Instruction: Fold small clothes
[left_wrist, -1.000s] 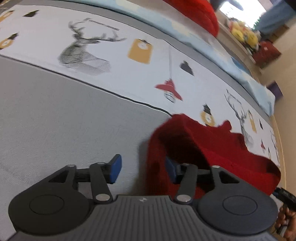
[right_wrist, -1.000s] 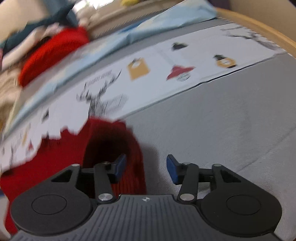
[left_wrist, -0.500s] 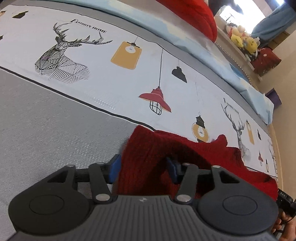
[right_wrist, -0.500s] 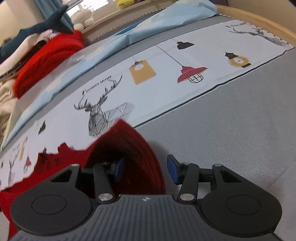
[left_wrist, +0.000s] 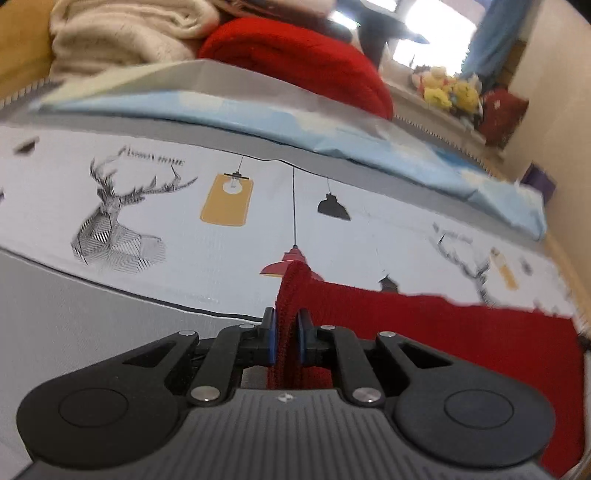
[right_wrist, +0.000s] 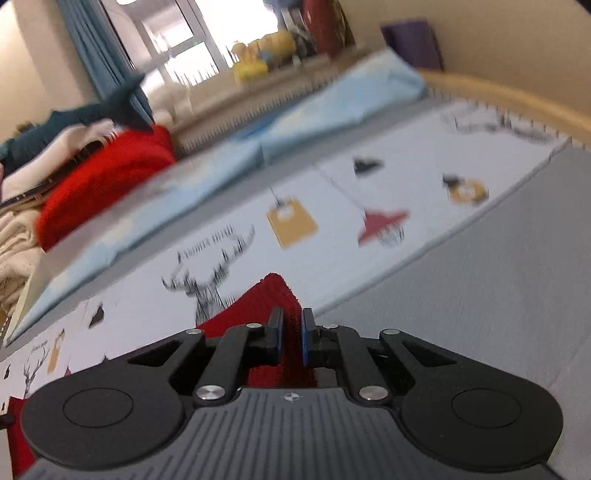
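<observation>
A small red knitted garment (left_wrist: 461, 332) lies on a grey and white printed bed cover (left_wrist: 184, 229). My left gripper (left_wrist: 285, 338) is shut on the garment's left corner, which sticks up between the blue pads. The cloth stretches away to the right. In the right wrist view my right gripper (right_wrist: 291, 334) is shut on the garment's other corner (right_wrist: 271, 295), which peaks just ahead of the fingertips. The rest of the garment trails to the lower left, mostly hidden by the gripper body.
A folded red knit (left_wrist: 295, 62) and a cream knit (left_wrist: 122, 33) are stacked at the bed's far side, behind a light blue sheet (left_wrist: 332, 129). Plush toys (left_wrist: 450, 88) sit on a sill. A wooden bed rail (right_wrist: 509, 92) runs along the right.
Both grippers were open beside the garment's corners; both have closed on the red cloth. The views now tilt up and show more of the room.
</observation>
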